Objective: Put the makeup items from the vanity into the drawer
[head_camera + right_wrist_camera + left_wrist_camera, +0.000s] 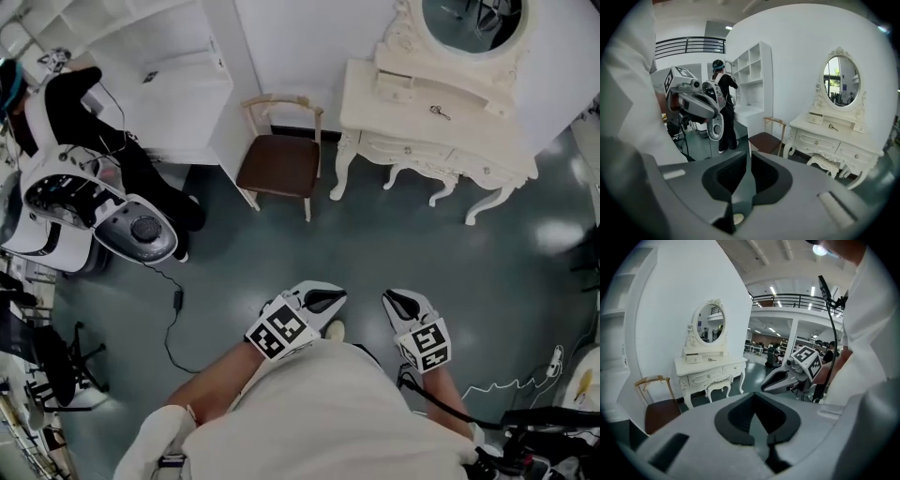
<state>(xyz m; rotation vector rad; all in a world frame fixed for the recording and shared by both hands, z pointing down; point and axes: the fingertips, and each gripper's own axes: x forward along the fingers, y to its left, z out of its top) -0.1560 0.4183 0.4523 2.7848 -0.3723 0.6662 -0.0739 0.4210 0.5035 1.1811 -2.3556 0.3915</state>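
The white ornate vanity (427, 141) with an oval mirror stands against the far wall, a few steps ahead; its front drawers look closed. One small dark makeup item (439, 112) lies on its top, also visible in the right gripper view (833, 126) and the left gripper view (711, 360). My left gripper (336, 296) and right gripper (392, 298) are held close to my body above the grey floor, far from the vanity. Both are shut and hold nothing. Each shows in the other's view: right gripper (787, 376), left gripper (693, 101).
A wooden chair with a brown seat (279, 159) stands left of the vanity. A small stool (825, 161) sits under the vanity. At far left a person in black (122, 150) stands beside a white machine (94, 216) and a white shelf unit (169, 84). A cable (176, 323) lies on the floor.
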